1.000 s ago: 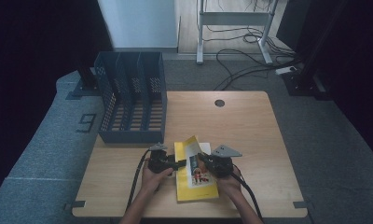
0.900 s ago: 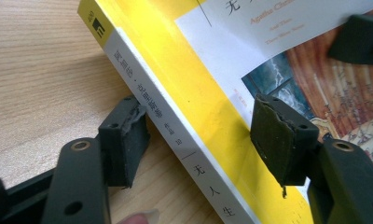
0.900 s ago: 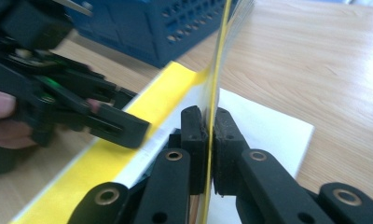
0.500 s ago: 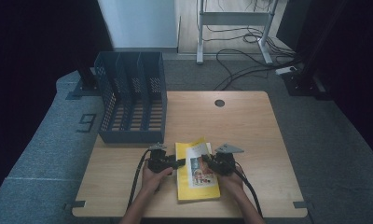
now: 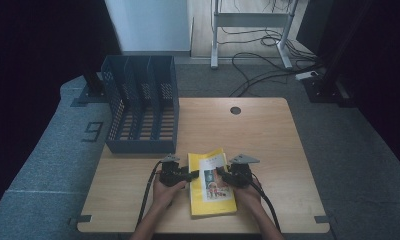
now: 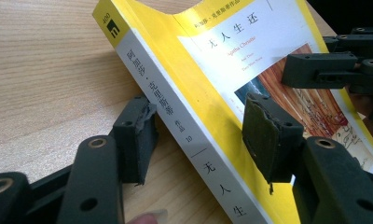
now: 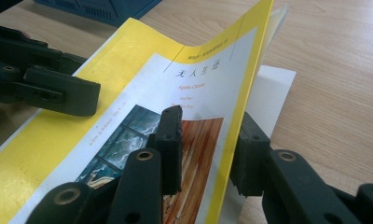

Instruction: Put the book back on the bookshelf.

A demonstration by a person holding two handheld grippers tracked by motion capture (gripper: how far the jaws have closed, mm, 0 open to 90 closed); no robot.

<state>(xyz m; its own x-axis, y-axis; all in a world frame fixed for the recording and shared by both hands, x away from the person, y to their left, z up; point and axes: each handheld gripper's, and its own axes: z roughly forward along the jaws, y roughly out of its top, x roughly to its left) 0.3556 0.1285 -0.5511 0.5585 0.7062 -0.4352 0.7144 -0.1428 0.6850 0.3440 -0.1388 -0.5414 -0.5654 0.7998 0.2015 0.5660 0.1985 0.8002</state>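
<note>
At the table's near edge, around six o'clock, you work a yellow paperback lying flat. Your left gripper straddles its spine, jaws having just narrowed, pads not yet pressing. Your right gripper has just been widening its jaws around the lifted front cover, one pad above, one below, neither clamped. The step looks like opening or lifting the book; next, you likely must close firmly before carrying it toward the blue file rack at eleven o'clock.

Left tool closing, right tool opening, forearms low
</note>
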